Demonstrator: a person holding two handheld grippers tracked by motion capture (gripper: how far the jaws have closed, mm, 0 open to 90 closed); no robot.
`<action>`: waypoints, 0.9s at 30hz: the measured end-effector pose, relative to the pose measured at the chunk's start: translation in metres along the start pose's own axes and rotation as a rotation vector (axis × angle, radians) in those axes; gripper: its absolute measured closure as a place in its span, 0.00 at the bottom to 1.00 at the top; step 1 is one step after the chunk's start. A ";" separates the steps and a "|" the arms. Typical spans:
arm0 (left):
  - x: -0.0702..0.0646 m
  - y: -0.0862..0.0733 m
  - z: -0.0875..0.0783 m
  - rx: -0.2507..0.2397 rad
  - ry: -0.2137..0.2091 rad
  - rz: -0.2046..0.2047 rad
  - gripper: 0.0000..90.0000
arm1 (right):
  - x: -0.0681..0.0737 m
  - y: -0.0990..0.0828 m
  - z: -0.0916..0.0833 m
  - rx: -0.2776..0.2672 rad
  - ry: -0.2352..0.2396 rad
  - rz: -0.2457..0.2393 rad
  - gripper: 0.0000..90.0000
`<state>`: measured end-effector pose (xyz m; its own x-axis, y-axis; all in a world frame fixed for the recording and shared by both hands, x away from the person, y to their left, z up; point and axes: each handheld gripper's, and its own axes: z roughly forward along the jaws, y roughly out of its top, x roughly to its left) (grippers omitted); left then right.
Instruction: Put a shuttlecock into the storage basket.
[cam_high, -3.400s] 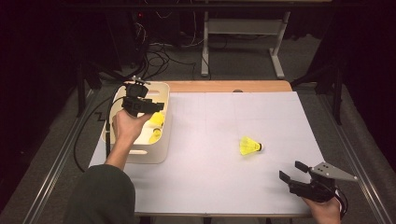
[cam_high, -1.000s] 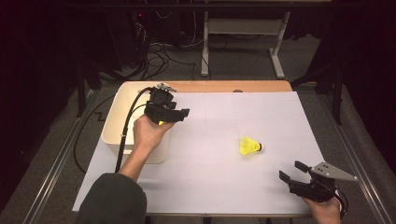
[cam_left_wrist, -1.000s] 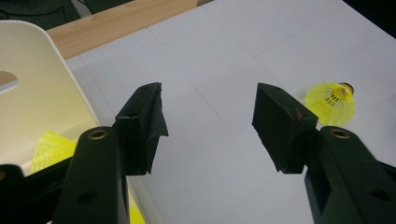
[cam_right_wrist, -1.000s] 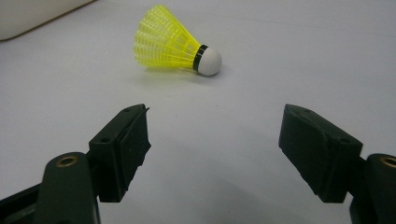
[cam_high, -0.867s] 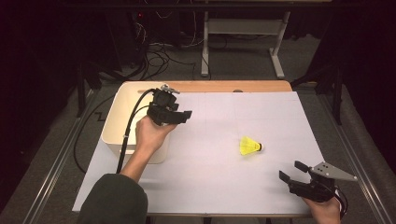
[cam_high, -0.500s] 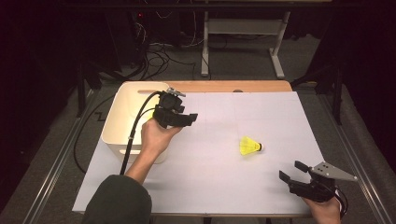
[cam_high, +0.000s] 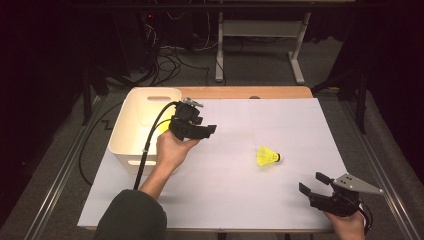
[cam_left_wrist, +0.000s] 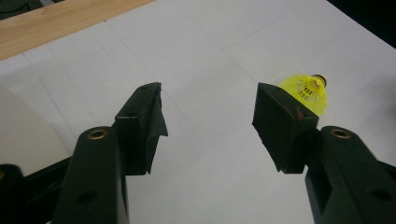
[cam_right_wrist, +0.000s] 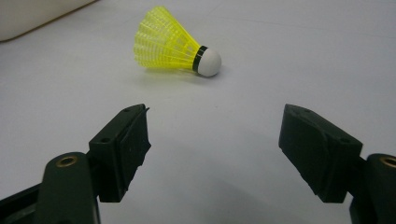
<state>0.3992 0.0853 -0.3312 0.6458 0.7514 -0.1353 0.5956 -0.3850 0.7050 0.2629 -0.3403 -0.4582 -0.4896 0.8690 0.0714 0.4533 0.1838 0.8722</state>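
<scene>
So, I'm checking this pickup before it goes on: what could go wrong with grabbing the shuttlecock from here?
The yellow shuttlecock lies on its side on the smooth white table cover, so a jaw nudge could roll it away. Its mesh skirt looks soft; a hard squeeze might crush it. The left gripper and right gripper both stand open with it between them, so both closing in could collide.

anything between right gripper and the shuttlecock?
Nothing: bare white table lies between the open right gripper and the yellow shuttlecock, per the right gripper view and the high view.
</scene>
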 end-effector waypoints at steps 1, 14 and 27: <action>-0.001 0.000 0.001 -0.002 -0.002 0.000 0.48 | 0.000 0.000 0.000 0.000 0.000 0.000 0.28; -0.003 -0.006 0.006 -0.002 -0.023 -0.009 0.48 | 0.000 0.000 0.000 0.000 0.001 0.001 0.28; -0.007 -0.009 0.013 0.006 -0.022 0.000 0.48 | 0.000 0.000 0.000 0.001 0.001 -0.001 0.28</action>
<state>0.3950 0.0767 -0.3457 0.6562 0.7393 -0.1510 0.5985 -0.3880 0.7009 0.2630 -0.3401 -0.4582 -0.4903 0.8686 0.0711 0.4540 0.1849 0.8716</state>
